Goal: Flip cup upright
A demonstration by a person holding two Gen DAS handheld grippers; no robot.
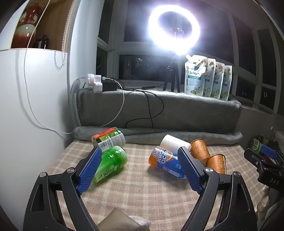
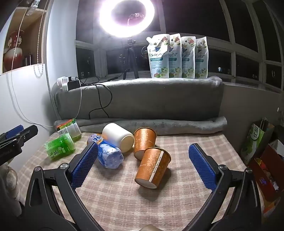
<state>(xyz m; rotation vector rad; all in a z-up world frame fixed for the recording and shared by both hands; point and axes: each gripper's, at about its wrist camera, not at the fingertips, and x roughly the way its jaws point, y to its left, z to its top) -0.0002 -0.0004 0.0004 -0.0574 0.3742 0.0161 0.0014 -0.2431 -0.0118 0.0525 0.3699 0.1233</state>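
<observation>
Two orange paper cups lie on their sides on the checked cloth: a near one (image 2: 152,168) with its base toward me and a far one (image 2: 144,142) behind it. A white cup (image 2: 118,136) lies on its side to their left. In the left wrist view the orange cups (image 1: 199,149) (image 1: 216,163) sit right of the white cup (image 1: 173,143). My right gripper (image 2: 142,147) is open, with the near orange cup between its fingers, not touched. My left gripper (image 1: 140,151) is open and empty above the cloth.
A blue and orange bottle (image 2: 108,154), a green bottle (image 2: 59,148) and a clear labelled bottle (image 2: 70,129) lie on the cloth (image 2: 124,200). A grey blanket ledge (image 2: 138,99) with cables, refill pouches (image 2: 177,58) and a ring light (image 2: 127,16) stands behind. Boxes (image 2: 264,168) stand at right.
</observation>
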